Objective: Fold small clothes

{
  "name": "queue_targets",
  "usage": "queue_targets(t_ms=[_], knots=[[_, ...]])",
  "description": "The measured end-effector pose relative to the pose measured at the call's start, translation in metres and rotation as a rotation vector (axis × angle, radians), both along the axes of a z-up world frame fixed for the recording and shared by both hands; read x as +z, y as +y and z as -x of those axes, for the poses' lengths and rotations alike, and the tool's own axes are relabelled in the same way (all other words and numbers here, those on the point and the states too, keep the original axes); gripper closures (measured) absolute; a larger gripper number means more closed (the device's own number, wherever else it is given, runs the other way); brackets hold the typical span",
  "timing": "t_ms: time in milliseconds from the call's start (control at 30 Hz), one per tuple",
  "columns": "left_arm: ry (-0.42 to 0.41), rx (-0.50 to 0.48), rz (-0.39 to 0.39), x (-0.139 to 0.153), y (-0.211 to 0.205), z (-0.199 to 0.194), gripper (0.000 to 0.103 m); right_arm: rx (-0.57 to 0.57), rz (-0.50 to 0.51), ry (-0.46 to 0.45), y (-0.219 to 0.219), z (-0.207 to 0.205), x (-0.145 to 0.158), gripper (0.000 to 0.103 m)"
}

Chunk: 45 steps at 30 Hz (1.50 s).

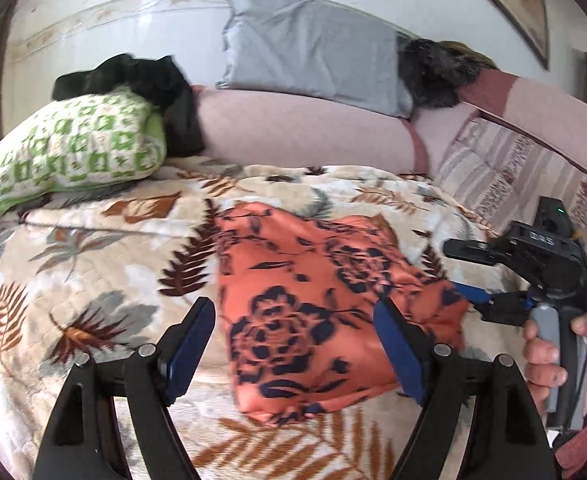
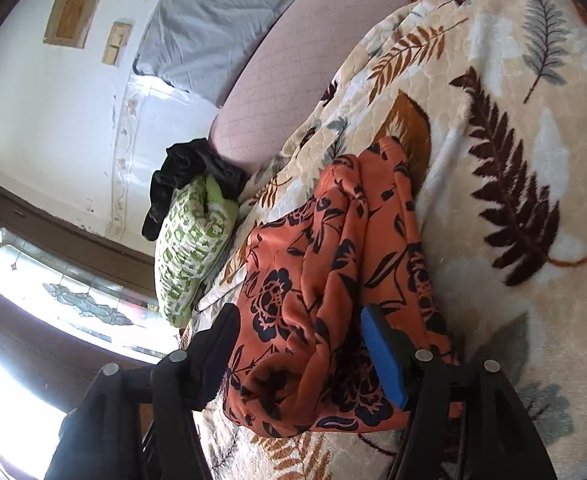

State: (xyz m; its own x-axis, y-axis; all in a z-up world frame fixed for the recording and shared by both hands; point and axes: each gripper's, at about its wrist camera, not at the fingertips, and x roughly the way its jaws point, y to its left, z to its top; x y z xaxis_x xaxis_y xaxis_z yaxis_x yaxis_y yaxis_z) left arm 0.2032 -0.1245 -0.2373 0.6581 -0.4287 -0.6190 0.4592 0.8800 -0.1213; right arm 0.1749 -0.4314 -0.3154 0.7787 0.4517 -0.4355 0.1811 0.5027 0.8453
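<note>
- An orange floral garment (image 1: 313, 312) lies in a compact, layered bundle on a leaf-print blanket (image 1: 93, 280) that covers a bed.
- In the left wrist view the garment sits at centre, spreading toward 5 o'clock. The left gripper (image 1: 297, 344) hangs over its near edge, fingers spread wide and grasping nothing.
- The right gripper (image 1: 477, 296) shows at 3 o'clock in that view, held by a hand (image 1: 553, 360), its blue tips at the garment's right edge.
- In the right wrist view its fingers straddle a bunched, raised fold of the cloth. They stand well apart and do not look clamped, so it reads as released.
- A green patterned pillow (image 1: 73, 148) with dark clothing (image 1: 133, 76) on it lies at 10 o'clock; a grey pillow (image 1: 313, 48) is at 12.
- Judgement: the folding looks well along, and the step in hand seems to be tidying or making the last fold.
- The next move likely calls for pinching the raised layers together without dragging the lower ones.
</note>
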Motion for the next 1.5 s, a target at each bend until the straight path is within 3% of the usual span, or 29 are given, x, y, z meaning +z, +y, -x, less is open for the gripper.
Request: queue_targets(t_ms=[133,233,300,333,367,400,467,533,633,700,767,867,900,967,1067,1133,1200,1267,1333,1400,1500], knots=[[0.108,0.091,0.039,-0.031,0.029,-0.03,0.021,0.036,0.122,0.042,0.015,-0.026,0.003,0.035],[0.185,0.062,0.062,-0.055,0.033,-0.038,0.021,0.038,0.09,0.097,0.013,-0.049,-0.014,0.035],[0.186,0.055,0.089,-0.06,0.035,-0.04,0.021,0.071,0.043,0.105,0.016,-0.062,-0.025,0.035],[0.173,0.052,0.084,-0.06,0.033,-0.04,0.02,0.086,0.06,0.108,0.021,-0.068,-0.025,0.04],[0.162,0.052,0.079,-0.061,0.032,-0.04,0.019,0.094,0.105,0.108,0.027,-0.071,-0.022,0.058],[0.156,0.049,0.077,-0.061,0.029,-0.039,0.019,0.104,0.168,0.107,0.034,-0.074,-0.017,0.071],[0.143,0.027,0.075,-0.061,0.023,-0.039,0.019,0.102,0.253,0.056,0.043,-0.073,-0.002,0.082],[0.121,0.001,0.073,-0.057,0.015,-0.036,0.019,0.065,0.301,-0.032,0.045,-0.063,0.022,0.084],[0.094,-0.048,0.098,-0.047,0.003,-0.03,0.019,-0.014,0.395,-0.151,0.042,-0.041,0.061,0.085],[0.071,-0.075,0.121,-0.042,-0.002,-0.024,0.019,-0.066,0.444,-0.151,0.034,-0.033,0.064,0.085],[0.058,-0.065,0.055,-0.047,-0.01,-0.023,0.009,-0.042,0.405,-0.041,0.019,-0.045,0.037,0.085],[0.126,-0.062,-0.012,-0.065,-0.015,-0.03,0.008,-0.008,0.33,0.178,0.003,-0.061,-0.019,0.079],[0.149,-0.065,-0.009,-0.068,-0.015,-0.032,0.008,-0.019,0.312,0.177,-0.002,-0.06,-0.021,0.077],[0.152,-0.058,0.011,-0.065,-0.01,-0.033,0.008,-0.063,0.294,0.144,-0.012,-0.051,-0.002,0.074],[0.145,-0.049,0.018,-0.062,-0.008,-0.032,0.008,-0.184,0.309,-0.033,-0.017,-0.029,0.033,0.072],[0.153,-0.054,0.004,-0.065,-0.011,-0.03,0.008,-0.132,0.324,-0.101,-0.007,-0.029,0.047,0.072],[0.15,-0.052,0.002,-0.067,-0.012,-0.029,0.008,-0.062,0.344,-0.105,0.011,-0.04,0.052,0.072],[0.152,-0.055,0.003,-0.067,-0.012,-0.029,0.008,-0.028,0.372,0.001,0.021,-0.056,0.034,0.074],[0.162,-0.058,0.008,-0.069,-0.012,-0.031,0.008,-0.025,0.36,0.208,0.016,-0.07,-0.01,0.078],[0.171,-0.062,-0.001,-0.07,-0.013,-0.031,0.008,-0.043,0.291,0.199,0.006,-0.065,-0.024,0.081],[0.154,-0.051,0.01,-0.063,-0.011,-0.031,0.008,-0.063,0.324,0.121,0.006,-0.048,0.007,0.077]])
